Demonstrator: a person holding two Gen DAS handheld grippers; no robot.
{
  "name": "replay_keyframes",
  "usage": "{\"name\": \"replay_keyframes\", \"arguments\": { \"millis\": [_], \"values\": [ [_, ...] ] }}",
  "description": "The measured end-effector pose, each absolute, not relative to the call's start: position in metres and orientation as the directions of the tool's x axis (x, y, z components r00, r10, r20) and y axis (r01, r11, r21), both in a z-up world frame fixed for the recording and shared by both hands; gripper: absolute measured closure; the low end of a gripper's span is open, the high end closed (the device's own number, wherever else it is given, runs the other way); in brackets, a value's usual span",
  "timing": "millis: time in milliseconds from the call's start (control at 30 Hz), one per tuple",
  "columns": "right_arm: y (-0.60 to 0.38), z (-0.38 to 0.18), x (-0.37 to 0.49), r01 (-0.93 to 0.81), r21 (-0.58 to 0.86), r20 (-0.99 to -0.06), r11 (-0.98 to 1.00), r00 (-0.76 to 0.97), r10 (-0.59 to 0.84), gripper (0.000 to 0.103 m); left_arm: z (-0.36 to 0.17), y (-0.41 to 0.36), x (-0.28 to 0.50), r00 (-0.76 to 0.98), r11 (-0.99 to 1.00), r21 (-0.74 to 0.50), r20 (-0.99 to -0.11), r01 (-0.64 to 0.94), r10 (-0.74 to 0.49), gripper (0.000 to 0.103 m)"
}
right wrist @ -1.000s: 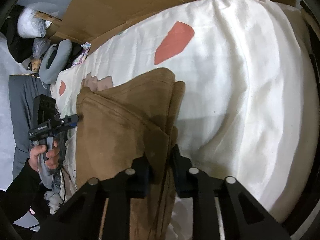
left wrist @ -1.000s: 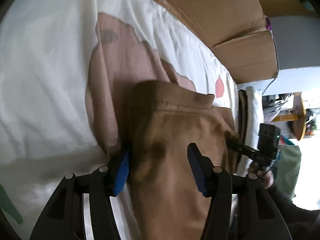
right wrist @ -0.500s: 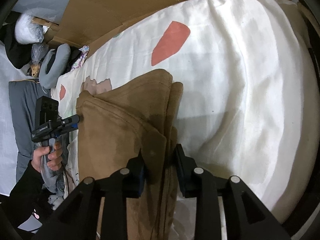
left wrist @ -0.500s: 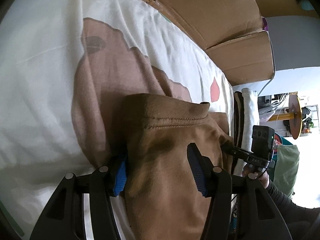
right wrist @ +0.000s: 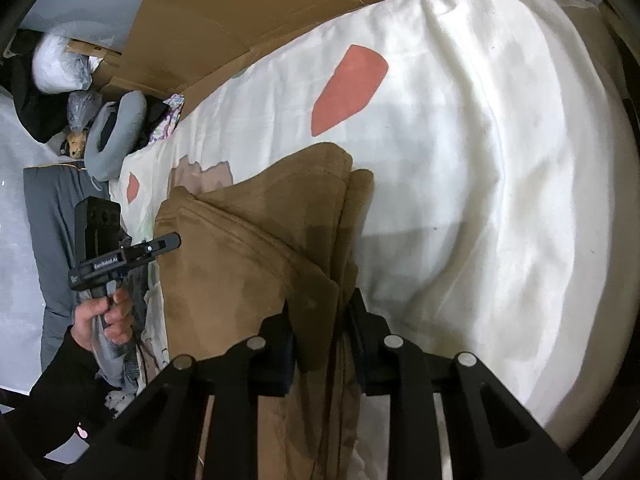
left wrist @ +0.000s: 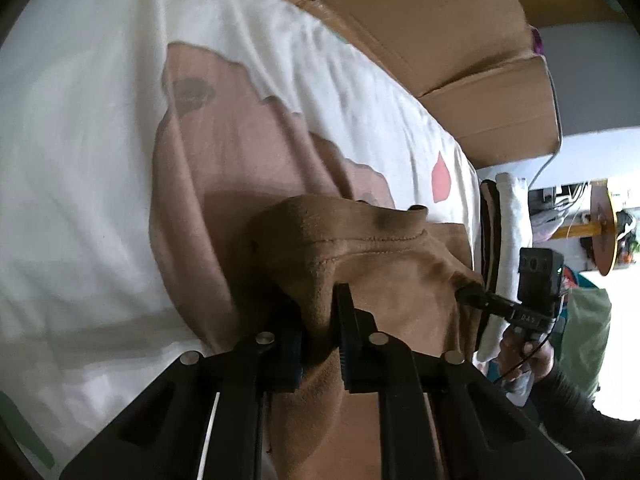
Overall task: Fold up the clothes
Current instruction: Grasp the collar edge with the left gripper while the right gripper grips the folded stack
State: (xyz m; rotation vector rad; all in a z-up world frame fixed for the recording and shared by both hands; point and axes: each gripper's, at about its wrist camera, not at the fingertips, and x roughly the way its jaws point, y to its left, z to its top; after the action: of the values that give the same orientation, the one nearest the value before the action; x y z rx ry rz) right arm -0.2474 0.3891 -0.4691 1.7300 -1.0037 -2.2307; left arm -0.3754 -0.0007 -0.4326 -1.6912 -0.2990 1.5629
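A brown garment [left wrist: 380, 248] lies on the white bedsheet [left wrist: 80, 160], partly folded with layered edges. My left gripper [left wrist: 318, 304] is at its stitched hem. Its jaws are closing, and a bunched ridge of the brown cloth is pinched between the pads. In the right wrist view the same garment [right wrist: 248, 256] spreads leftward, and my right gripper [right wrist: 320, 308] is shut on a folded corner at its right edge. A hand [right wrist: 106, 312] holds the left gripper at the garment's far left side.
The sheet [right wrist: 480, 160] has red and pinkish-brown patches. Flattened cardboard [left wrist: 440, 32] stands behind the bed. A grey neck pillow [right wrist: 116, 132] and bags lie past the bed's end. Folded towels [left wrist: 504, 232] sit at the bed's edge.
My left jaws have gone from wide apart to pinched on the brown cloth, bunching the hem up. The right jaws stand slightly wider but still grip the fold.
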Motion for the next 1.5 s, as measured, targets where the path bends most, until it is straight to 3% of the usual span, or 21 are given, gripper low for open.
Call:
{"name": "replay_keyframes", "arguments": {
  "millis": [133,433,500,567,667,1000,1500],
  "values": [
    [0.393,-0.475,-0.246,-0.294,0.588,-0.804,-0.754,-0.320,-0.502,0.070,-0.433,0.001,-0.373,0.228,-0.654,-0.675,-0.735,-0.342,0.639,0.080],
    [0.385,-0.479,-0.256,-0.279,0.598,-0.796,-0.752,-0.317,-0.515,0.065,-0.439,0.010,-0.373,0.234,-0.628,-0.694,-0.715,-0.352,0.659,0.080],
    [0.385,-0.478,-0.257,-0.287,0.591,-0.801,-0.753,-0.319,-0.507,0.071,-0.435,0.009,-0.370,0.216,-0.632,-0.674,-0.730,-0.382,0.648,0.085],
    [0.383,-0.478,-0.257,-0.299,0.589,-0.804,-0.751,-0.316,-0.505,0.084,-0.431,0.009,-0.370,0.200,-0.650,-0.648,-0.752,-0.396,0.628,0.090],
    [0.380,-0.474,-0.259,-0.293,0.581,-0.809,-0.759,-0.312,-0.498,0.089,-0.424,0.010,-0.368,0.188,-0.670,-0.622,-0.774,-0.406,0.605,0.094],
    [0.373,-0.452,-0.257,-0.326,0.560,-0.823,-0.762,-0.320,-0.469,0.092,-0.377,0.009,-0.354,0.148,-0.716,-0.547,-0.827,-0.433,0.542,0.096],
    [0.342,-0.370,-0.255,-0.243,0.437,-0.887,-0.866,-0.274,-0.371,0.093,-0.294,0.001,-0.324,0.043,-0.807,-0.453,-0.880,-0.380,0.474,0.096]
  ]
}}
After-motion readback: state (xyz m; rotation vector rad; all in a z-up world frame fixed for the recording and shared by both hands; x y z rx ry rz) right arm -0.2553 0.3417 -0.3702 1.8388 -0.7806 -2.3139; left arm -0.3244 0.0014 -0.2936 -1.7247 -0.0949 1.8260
